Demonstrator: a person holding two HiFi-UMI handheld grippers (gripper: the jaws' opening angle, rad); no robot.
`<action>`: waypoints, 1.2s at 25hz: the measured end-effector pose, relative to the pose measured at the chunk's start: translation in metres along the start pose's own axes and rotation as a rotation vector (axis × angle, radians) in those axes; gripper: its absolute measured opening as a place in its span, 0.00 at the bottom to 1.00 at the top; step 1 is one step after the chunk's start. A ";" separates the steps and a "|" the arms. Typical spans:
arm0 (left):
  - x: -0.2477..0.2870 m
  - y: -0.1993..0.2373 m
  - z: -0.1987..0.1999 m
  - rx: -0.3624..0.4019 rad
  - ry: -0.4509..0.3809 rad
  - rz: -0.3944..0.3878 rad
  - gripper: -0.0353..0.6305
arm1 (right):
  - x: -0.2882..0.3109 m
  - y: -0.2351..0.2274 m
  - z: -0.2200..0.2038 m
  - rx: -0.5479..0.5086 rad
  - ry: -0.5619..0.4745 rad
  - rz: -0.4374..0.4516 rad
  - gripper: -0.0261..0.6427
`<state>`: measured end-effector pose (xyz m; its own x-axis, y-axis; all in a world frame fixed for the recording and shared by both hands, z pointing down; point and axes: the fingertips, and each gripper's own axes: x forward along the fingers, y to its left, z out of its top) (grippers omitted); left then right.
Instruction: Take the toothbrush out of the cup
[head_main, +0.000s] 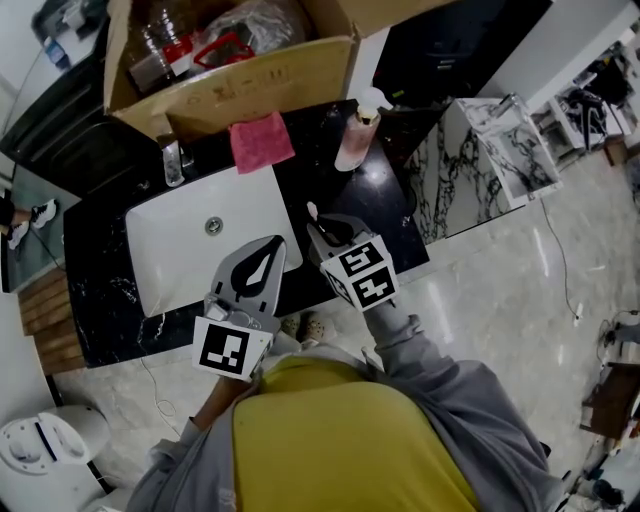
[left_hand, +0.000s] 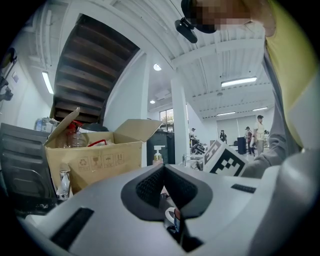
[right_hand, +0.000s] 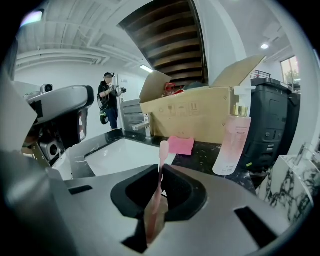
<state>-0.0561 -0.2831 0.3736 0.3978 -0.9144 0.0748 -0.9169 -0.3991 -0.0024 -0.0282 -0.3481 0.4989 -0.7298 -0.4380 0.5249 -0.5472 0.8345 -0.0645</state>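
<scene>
Right gripper (right_hand: 161, 167): jaws clamped narrow on the handle of a pink toothbrush (right_hand: 156, 192). The brush runs up between the pads, and its head stands clear above the jaw tips. From the head view, this gripper (head_main: 318, 232) sits over the front part of the black marble table (head_main: 100, 290), just right of the white sink (head_main: 170, 215). The toothbrush (head_main: 312, 212) points toward the back of the table.

Left gripper (left_hand: 164, 167): jaws drawn together, tips meeting in a point. A small pale item shows low in the gap behind the tips; I cannot tell what it is. In the head view this gripper (head_main: 272, 245) hangs over the front rim of the sink, just beside the right gripper and apart from it.

Other items noted:
- A pink cloth (head_main: 261, 141) lies at the back edge of the sink.
- A pump soap bottle (head_main: 355, 140) stands upright to the right of the cloth.
- An open cardboard box (head_main: 250, 85) sits behind both.
- A faucet (head_main: 172, 160) stands at the sink's back left.
</scene>
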 end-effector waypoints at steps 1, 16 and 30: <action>-0.001 0.001 0.000 0.001 0.001 -0.002 0.05 | 0.000 0.000 0.000 0.011 0.000 0.001 0.10; 0.009 -0.004 0.012 0.019 -0.040 -0.108 0.05 | -0.062 -0.005 0.053 0.089 -0.181 -0.088 0.07; 0.020 -0.012 0.037 0.062 -0.075 -0.124 0.05 | -0.161 -0.011 0.119 0.061 -0.496 -0.311 0.07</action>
<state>-0.0355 -0.2990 0.3379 0.5114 -0.8593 0.0036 -0.8577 -0.5107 -0.0593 0.0466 -0.3264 0.3142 -0.6273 -0.7757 0.0686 -0.7784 0.6271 -0.0272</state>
